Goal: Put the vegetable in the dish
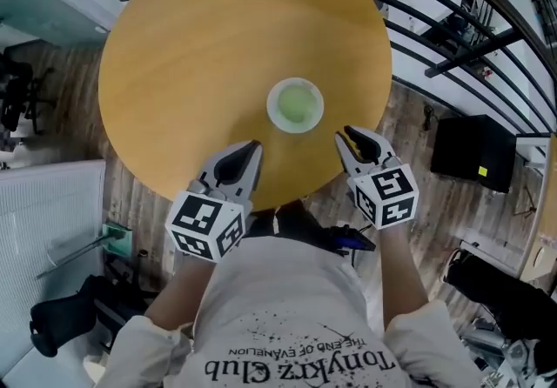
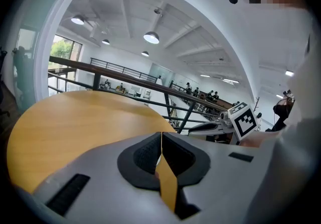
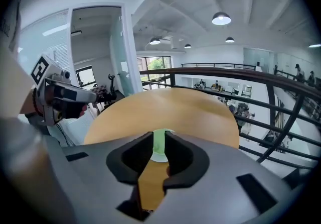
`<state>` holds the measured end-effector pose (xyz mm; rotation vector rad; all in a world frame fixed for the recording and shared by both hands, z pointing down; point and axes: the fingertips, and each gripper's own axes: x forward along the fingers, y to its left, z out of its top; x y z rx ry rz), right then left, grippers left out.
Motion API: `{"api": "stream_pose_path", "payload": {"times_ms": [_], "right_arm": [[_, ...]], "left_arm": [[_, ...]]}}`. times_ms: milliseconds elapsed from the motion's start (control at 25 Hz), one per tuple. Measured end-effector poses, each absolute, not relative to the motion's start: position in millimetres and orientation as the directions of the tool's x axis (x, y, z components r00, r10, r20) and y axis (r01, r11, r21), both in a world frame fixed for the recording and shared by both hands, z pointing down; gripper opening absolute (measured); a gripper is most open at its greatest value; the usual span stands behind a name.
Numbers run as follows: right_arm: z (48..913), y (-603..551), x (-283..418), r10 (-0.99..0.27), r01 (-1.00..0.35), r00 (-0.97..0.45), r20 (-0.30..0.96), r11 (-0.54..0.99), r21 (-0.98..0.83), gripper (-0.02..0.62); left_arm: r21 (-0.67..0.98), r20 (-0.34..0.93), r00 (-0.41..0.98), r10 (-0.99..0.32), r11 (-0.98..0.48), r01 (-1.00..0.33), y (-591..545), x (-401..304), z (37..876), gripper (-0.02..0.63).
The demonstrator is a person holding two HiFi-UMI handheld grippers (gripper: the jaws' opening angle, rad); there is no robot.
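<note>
We judge the task finished: the pale green vegetable (image 1: 297,104) lies in the white dish (image 1: 271,106) near the table's (image 1: 191,47) near edge. The left gripper (image 1: 254,148) is clenched empty. The right gripper (image 1: 349,136) is a slit apart, grasping nothing. Next, we need only keep clear of the dish.

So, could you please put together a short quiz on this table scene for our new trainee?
1. True or false: the dish is empty.
2. The dish stands: A on the table; B on the floor; C between a gripper's jaws.
3. How do the left gripper's jaws stand?
Key: 1 false, a green vegetable lies in it. 2 A. 3 Together, nothing between them.
</note>
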<state>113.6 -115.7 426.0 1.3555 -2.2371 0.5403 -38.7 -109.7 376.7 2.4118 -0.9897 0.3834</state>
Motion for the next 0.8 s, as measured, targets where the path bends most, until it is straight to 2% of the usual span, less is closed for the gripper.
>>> {"api": "stream_pose_path", "payload": {"times_ms": [200, 440, 800], "right_arm": [[409.7, -84.1, 111.4, -0.716, -0.889, -0.435, 0.545, 0.438, -0.134, 0.04], [397.5, -67.4, 106.5, -0.707, -0.88, -0.448, 0.547, 0.456, -0.132, 0.029], [379.2, -61.9, 101.0, -0.729, -0.878, -0.476, 0.492, 0.421, -0.227, 0.03]], "left_arm": [[0.3, 0.424, 0.712, -0.559, -0.656, -0.693, -85.4, -25.5, 362.9, 0.026], [0.287, 0.426, 0.718, -0.551, -0.67, -0.684, -70.3, -22.0, 360.7, 0.026], [0.265, 0.423, 0.719, -0.551, -0.684, -0.68, -62.9, -15.6, 353.6, 0.026]]}}
